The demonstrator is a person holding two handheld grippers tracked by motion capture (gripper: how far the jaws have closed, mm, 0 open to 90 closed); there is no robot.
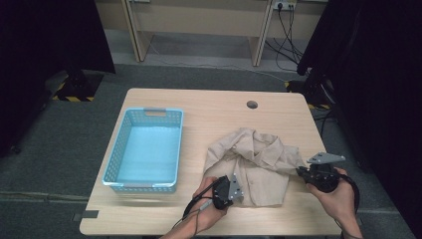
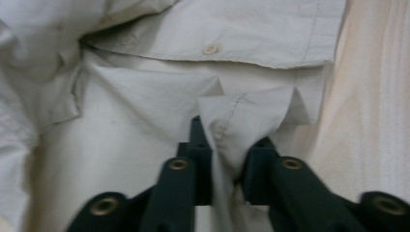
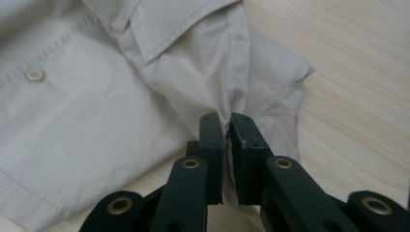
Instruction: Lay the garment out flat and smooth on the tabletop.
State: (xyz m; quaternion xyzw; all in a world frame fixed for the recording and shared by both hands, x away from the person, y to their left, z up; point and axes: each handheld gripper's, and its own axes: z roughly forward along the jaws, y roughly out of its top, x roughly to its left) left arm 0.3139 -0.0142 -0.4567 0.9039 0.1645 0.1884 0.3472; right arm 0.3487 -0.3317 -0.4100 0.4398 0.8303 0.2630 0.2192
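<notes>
High view: crumpled beige button-up shirt (image 1: pixel 254 162) lies right of centre on the light wooden table (image 1: pixel 209 107), near its front edge. Light blue perforated plastic basket (image 1: pixel 144 149) sits well apart at left, bare tabletop between.
Left gripper view: left gripper (image 2: pixel 227 140) clamped on a shirt fold.
Right gripper view: right gripper (image 3: pixel 227 128) pinches the shirt's edge, bare wood beside.

Black curtains (image 1: pixel 45 35) are flanking a grey carpeted floor (image 1: pixel 50 149), with a pale wooden bench (image 1: pixel 199 20) standing behind the desk (image 1: pixel 209 107).
</notes>
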